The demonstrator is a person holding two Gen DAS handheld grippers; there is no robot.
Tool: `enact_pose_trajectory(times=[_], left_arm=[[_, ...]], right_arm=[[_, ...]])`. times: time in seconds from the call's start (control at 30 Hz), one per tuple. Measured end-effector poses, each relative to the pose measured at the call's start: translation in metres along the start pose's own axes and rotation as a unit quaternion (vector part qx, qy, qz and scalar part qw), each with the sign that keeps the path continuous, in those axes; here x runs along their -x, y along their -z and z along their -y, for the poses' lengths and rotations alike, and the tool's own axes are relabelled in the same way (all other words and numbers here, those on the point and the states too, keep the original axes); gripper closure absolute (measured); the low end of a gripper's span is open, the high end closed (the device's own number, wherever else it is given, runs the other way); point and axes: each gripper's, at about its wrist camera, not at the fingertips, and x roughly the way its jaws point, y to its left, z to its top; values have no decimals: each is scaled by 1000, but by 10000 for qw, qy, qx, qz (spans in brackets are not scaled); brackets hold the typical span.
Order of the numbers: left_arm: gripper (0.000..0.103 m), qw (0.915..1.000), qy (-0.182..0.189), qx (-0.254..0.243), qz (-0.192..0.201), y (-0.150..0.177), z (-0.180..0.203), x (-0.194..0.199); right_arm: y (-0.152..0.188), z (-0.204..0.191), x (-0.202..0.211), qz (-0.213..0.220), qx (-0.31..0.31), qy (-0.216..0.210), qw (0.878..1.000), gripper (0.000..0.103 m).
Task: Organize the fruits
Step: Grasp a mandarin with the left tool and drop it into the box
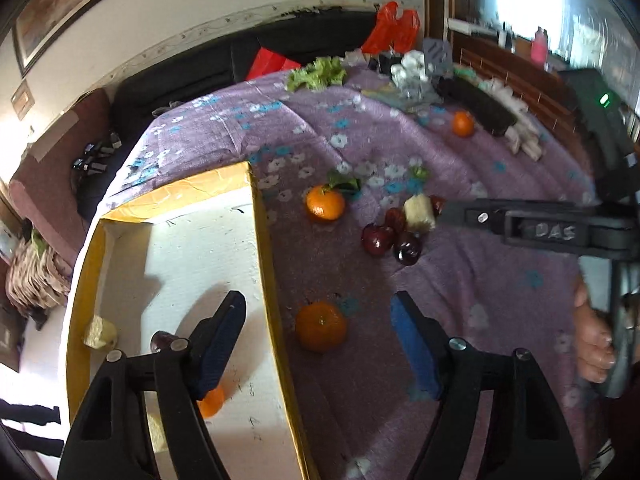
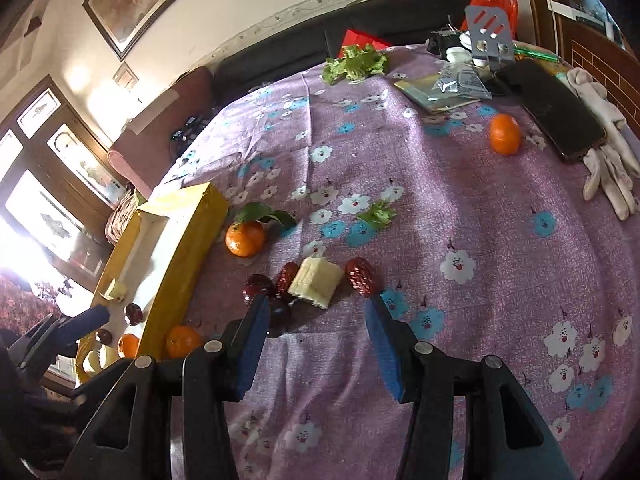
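both jaws stand released, nothing between them – the left gripper point(image 1: 320, 340) straddles the wall of the yellow box point(image 1: 264, 240), the right gripper point(image 2: 316, 316) hovers just short of the banana chunk point(image 2: 316, 282). that chunk, flanked by red dates point(image 2: 360, 276) and dark plums point(image 2: 260, 286), looks soft and bruisable, so take it gently across its peeled sides. loose mandarins point(image 2: 245, 239) could roll on the purple flowered cloth point(image 2: 460, 220) of the cluttered worktop – a lived-in room.
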Motion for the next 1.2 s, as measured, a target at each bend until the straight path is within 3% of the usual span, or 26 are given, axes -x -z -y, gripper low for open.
enact_pose_trajectory(times=[0.17,0.2,0.27,0.4,0.73,0.83,0.87,0.9,1.07,1.2], left_arm=[[31,9971,-370,-320,-585,5,7,-37],[45,9960,-428,-338,-702,8,7,-43],[62,9946,-528,-251,-854,13,1,-52],[63,9968,-139,198,-759,17,-15,-49],[66,9965,29,653,-519,20,-19,-28],[74,9956,131,863,-328,24,-24,-8],[84,9955,19,914,-254,25,-26,0],[90,9953,-8,947,-184,26,-29,6],[90,9918,216,1252,133,35,-45,37],[89,9919,177,1252,122,48,-53,42]], right_arm=[[2,10,-2,-22,-87,-75,9999,49],[2,11,-1,-16,-88,-86,9999,49],[2,12,0,0,-89,-103,9999,49],[4,12,0,-16,-60,-151,9999,49],[8,7,-10,-135,135,-80,9998,49],[9,3,-12,-162,186,-33,9997,49],[8,0,-11,-160,219,-34,9996,49],[5,-4,-9,-152,263,-73,9995,49],[-23,-40,-18,-187,597,-160,9979,49],[-45,-69,-51,-304,856,129,9958,49]])
